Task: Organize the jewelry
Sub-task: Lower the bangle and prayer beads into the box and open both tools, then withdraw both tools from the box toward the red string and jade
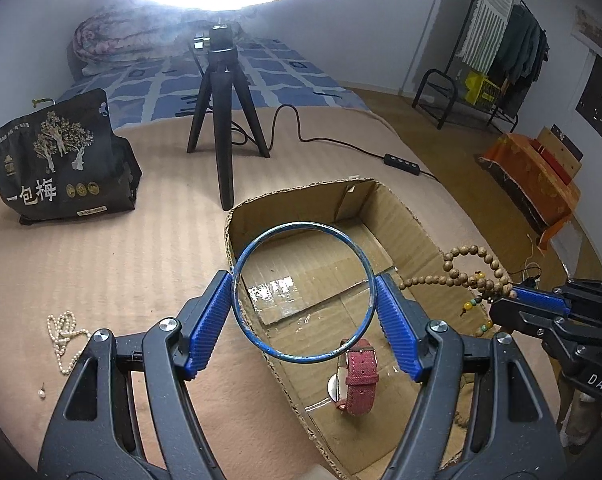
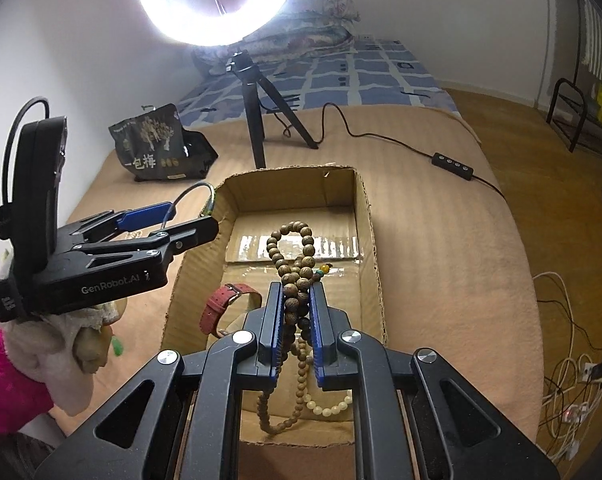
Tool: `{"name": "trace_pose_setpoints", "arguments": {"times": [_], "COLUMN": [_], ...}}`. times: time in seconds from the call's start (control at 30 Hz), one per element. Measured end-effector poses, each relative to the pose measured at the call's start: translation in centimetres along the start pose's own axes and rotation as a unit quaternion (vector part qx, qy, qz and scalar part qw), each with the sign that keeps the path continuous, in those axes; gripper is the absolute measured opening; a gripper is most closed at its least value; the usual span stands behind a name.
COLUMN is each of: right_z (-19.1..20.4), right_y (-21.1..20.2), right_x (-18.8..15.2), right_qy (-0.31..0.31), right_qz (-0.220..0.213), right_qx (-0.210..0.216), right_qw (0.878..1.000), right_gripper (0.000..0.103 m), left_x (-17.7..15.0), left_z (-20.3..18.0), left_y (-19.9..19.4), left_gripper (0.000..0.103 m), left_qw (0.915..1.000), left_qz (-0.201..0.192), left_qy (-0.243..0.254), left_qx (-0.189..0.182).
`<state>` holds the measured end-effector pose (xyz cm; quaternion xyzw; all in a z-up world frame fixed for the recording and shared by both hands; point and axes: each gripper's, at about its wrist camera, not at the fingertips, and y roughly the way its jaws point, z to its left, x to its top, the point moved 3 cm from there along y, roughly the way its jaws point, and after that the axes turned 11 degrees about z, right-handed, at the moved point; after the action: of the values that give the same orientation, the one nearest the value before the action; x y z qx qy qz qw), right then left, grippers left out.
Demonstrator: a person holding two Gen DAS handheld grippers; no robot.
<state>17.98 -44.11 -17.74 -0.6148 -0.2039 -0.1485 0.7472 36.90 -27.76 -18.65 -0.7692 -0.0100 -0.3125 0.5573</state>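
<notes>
My left gripper (image 1: 304, 300) is shut on a thin blue bangle (image 1: 357, 250), held flat above the near left part of an open cardboard box (image 1: 405, 208). My right gripper (image 2: 297, 300) is shut on a string of brown wooden beads (image 2: 297, 256), which loops up past the fingertips and hangs down below them over the box (image 2: 365, 216). The beads also show in the left wrist view (image 1: 473, 276). A red-strapped watch (image 1: 359, 376) lies inside the box; in the right wrist view it (image 2: 221, 304) is left of my fingers. A white pearl necklace (image 1: 63, 336) lies on the tan bedspread left of the box.
A black tripod (image 1: 223, 120) with a ring light stands behind the box, its cable and switch (image 1: 403, 160) running right. A black snack bag (image 1: 59, 160) sits at the back left. A small pearl pin (image 1: 41, 393) lies near the necklace. A cream bead bracelet (image 2: 329, 404) lies under my right gripper.
</notes>
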Motion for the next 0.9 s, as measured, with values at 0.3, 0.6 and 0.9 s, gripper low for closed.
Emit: {"name": "trace_pose_setpoints", "arguments": {"times": [0.3, 0.6, 0.9], "right_z": [1.0, 1.5, 3.0], "right_y": [-0.3, -0.6, -2.4], "right_x": [-0.5, -0.8, -1.0], "right_qy": [-0.016, -0.011, -0.020], "right_qz": [-0.002, 0.002, -0.007], "right_qx": [-0.027, -0.032, -0.042], "right_qw": [1.000, 0.999, 0.999], "right_gripper": [0.061, 0.063, 0.063], "left_x": [0.1, -0.2, -0.6], "left_z": [0.2, 0.1, 0.7], "left_y": [0.1, -1.3, -4.9], "left_gripper": [0.075, 0.075, 0.075], "left_qw": [0.9999, 1.0000, 0.9997], "left_qz": [0.011, 0.001, -0.025], "left_qy": [-0.008, -0.002, -0.003], "left_qx": [-0.005, -0.001, 0.005]}}
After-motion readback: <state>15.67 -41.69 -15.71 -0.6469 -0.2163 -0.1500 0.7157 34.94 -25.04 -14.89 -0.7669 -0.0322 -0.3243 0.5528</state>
